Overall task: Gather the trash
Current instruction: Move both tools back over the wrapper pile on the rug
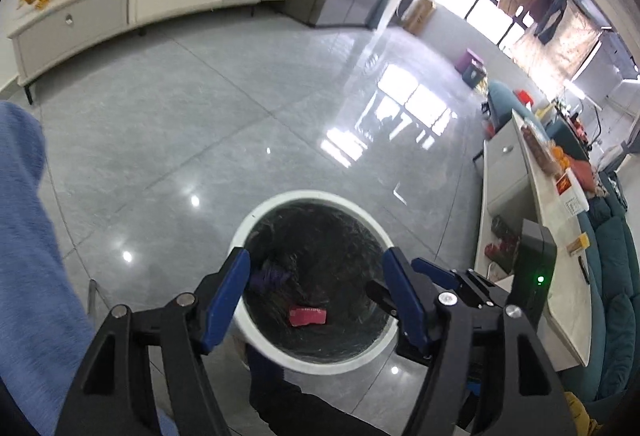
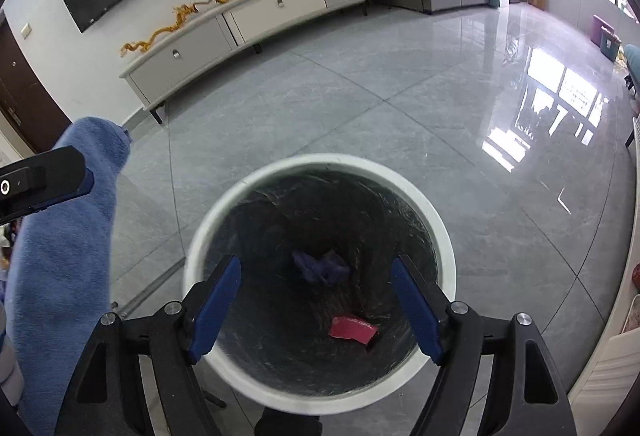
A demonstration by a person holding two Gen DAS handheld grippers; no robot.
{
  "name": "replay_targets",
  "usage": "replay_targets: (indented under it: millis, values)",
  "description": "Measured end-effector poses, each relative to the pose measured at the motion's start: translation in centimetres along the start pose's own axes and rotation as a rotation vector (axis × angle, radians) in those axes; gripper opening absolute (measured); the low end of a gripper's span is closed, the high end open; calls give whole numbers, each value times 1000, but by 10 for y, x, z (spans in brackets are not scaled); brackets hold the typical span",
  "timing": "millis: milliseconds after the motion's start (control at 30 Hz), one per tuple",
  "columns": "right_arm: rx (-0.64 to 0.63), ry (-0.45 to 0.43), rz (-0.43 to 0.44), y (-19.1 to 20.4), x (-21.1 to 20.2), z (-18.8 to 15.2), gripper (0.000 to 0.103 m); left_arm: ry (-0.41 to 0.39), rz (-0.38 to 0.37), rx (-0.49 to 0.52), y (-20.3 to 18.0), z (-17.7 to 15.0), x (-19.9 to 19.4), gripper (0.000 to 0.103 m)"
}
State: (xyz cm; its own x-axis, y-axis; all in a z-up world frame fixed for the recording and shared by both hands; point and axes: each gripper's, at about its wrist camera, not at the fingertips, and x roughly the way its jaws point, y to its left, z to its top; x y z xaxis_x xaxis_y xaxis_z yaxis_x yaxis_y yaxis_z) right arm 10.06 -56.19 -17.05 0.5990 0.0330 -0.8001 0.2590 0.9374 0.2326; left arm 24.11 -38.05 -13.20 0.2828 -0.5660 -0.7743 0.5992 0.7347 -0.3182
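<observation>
A blue towel-like cloth [image 2: 64,236] hangs at the left edge of both wrist views. Just right of it, the left gripper [image 1: 316,300] hovers over the round white trash bin [image 1: 256,210], its blue-padded fingers [image 1: 226,300] spread apart with nothing between them; the near rim of the bin lies beneath the left finger. The bin stands on the glossy grey tiled floor [image 1: 200,116] and is lined with a dark bag. At its bottom lie a crumpled purple piece of trash [image 2: 320,267] toward the far side and a pink-red packet [image 2: 352,330] toward the near side. The right gripper [image 2: 316,306] also points down into the bin, its jaws wide apart and empty, each finger framing one side of the opening. In the left wrist view, part of the right gripper shows just right of the bin's rim. Farther right, a long pale table [image 1: 560,296] carries boxes and packets, with a teal sofa [image 1: 616,276] along its far edge.
</observation>
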Motion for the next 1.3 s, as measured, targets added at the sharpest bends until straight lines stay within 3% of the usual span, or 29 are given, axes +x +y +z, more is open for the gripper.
replay_targets:
  millis: [367,733,1000,1167,1300]
  values:
    - [-84,-220,37,76,-137,10,76,-247,84,-8,16,-31,-166,67]
    - [-204,-392,115,190,-252,-2,76,-461,222,-67,87,-103,-329,67]
    - [-298,-426,184,260,-281,-11,76,-519,356,-165,168,-163,-396,67]
    - [-352,-419,213,294,-275,-11,76,-528,452,-200,216,-190,-423,67]
    - [-387,-398,249,321,-262,-11,76,-518,475,-224,240,-203,-429,67]
